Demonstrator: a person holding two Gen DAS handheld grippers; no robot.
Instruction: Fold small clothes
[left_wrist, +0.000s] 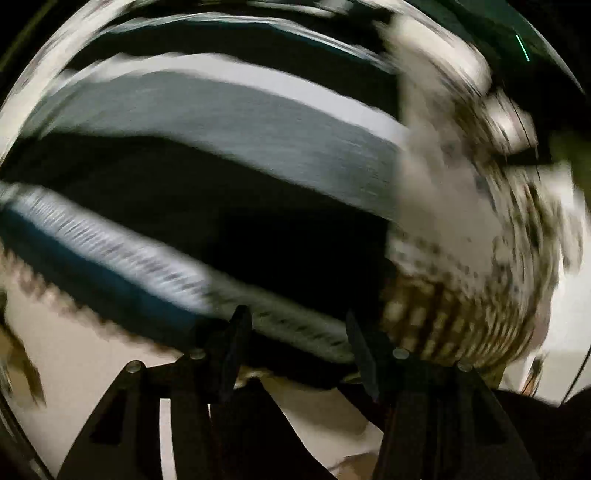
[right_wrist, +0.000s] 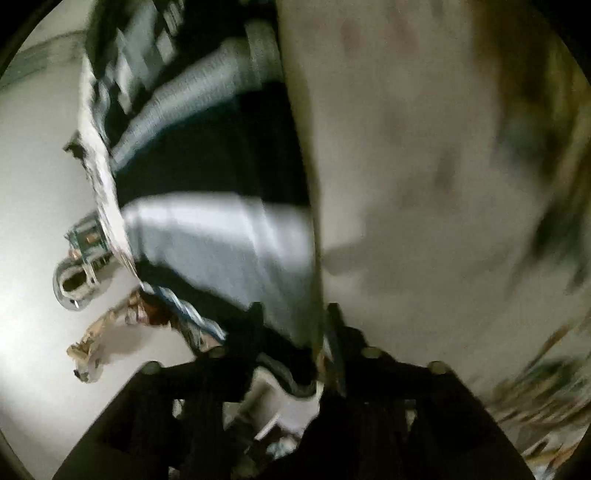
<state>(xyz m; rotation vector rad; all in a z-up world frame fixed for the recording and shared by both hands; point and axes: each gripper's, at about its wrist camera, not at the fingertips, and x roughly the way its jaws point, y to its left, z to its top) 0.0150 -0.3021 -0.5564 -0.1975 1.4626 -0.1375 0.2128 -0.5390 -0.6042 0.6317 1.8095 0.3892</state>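
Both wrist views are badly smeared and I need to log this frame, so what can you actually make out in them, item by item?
Striped cloth: one, black, grey and white bands, ahead of both grippers.
Pale cloth: one, cream with dark speckles, right side of both views.
Metal cup: one, silvery, on the white surface at left.
White surface: one, under everything.
Crumpled scraps: tan, too blurred to count.
Left gripper: black, fingers apart.
Right gripper: black, grip unclear.

right claw (right_wrist: 293, 317), apparently gripping striped garment (right_wrist: 221, 229)
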